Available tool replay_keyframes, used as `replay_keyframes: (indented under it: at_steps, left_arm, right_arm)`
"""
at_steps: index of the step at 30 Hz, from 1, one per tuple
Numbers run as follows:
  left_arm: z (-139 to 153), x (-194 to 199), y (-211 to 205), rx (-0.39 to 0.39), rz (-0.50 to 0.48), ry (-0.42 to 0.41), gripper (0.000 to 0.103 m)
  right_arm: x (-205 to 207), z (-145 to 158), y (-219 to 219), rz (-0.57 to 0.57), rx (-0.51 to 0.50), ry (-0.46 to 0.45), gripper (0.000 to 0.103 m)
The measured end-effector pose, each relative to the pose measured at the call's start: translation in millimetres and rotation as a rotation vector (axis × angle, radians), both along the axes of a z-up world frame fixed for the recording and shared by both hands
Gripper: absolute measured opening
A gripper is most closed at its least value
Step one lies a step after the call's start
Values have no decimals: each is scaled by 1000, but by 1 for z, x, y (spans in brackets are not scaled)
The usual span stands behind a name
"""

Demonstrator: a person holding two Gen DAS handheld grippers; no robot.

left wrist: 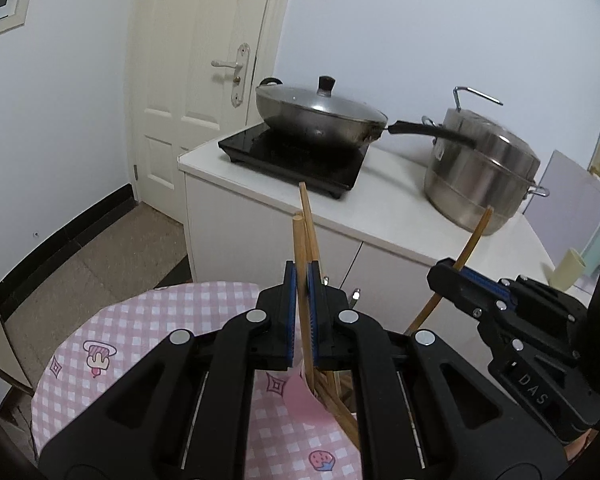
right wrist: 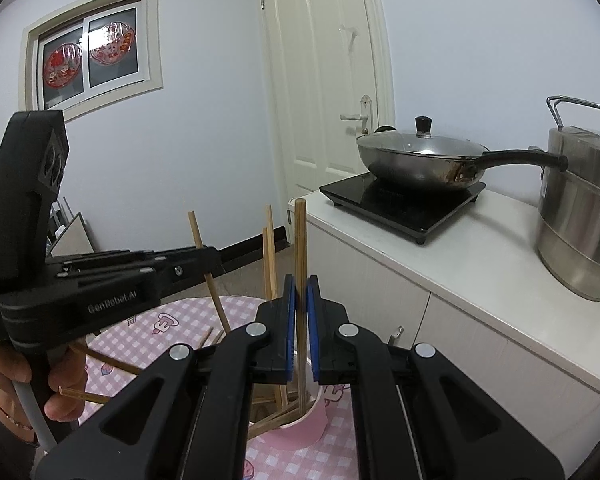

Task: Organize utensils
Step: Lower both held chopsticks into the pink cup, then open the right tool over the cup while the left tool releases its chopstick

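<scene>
Several wooden chopsticks stand in a pink cup [right wrist: 312,420] on the round table with a pink checked cloth [left wrist: 148,344]. My left gripper [left wrist: 302,280] is shut on a wooden chopstick [left wrist: 305,216] that rises from the cup [left wrist: 300,396]. My right gripper [right wrist: 300,292] is shut on another upright chopstick [right wrist: 300,236] above the cup. In the left wrist view the right gripper [left wrist: 456,270] shows at the right, holding its chopstick [left wrist: 476,236]. In the right wrist view the left gripper [right wrist: 208,256] shows at the left, holding its chopstick [right wrist: 198,232].
A white counter [left wrist: 388,224] behind the table carries a black induction hob [left wrist: 260,152] with a lidded wok [left wrist: 320,116] and a steel steamer pot [left wrist: 484,168]. A white door [left wrist: 204,80] is at the back. A person's hand [right wrist: 56,384] holds the left gripper's handle.
</scene>
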State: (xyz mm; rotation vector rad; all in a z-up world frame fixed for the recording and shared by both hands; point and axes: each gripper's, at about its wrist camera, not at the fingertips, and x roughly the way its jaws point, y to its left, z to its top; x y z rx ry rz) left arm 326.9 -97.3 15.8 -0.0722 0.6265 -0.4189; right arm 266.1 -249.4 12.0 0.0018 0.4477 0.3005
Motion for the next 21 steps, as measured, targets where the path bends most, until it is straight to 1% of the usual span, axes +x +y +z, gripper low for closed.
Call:
replay_keyframes:
  at_steps: [10, 12, 14, 16, 19, 21]
  left_arm:
    - [0, -4, -1, 32, -23, 13, 7]
    - [-1, -4, -1, 32, -31, 30, 7]
    - [0, -5, 1, 34, -29, 26, 8]
    - [0, -6, 2, 30, -31, 29, 8]
    - [4, -10, 5, 22, -31, 32, 8]
    - [7, -12, 6, 24, -35, 27, 9]
  right_arm:
    - [-3, 2, 4, -8, -5, 8, 5]
    - [-3, 3, 4, -9, -3, 8, 7]
    - [-4, 5, 4, -14, -2, 4, 16]
    - [-5, 8, 3, -19, -3, -2, 19]
    - [-9, 12, 5, -22, -8, -8, 20]
    - [-11, 14, 6, -25, -13, -10, 20]
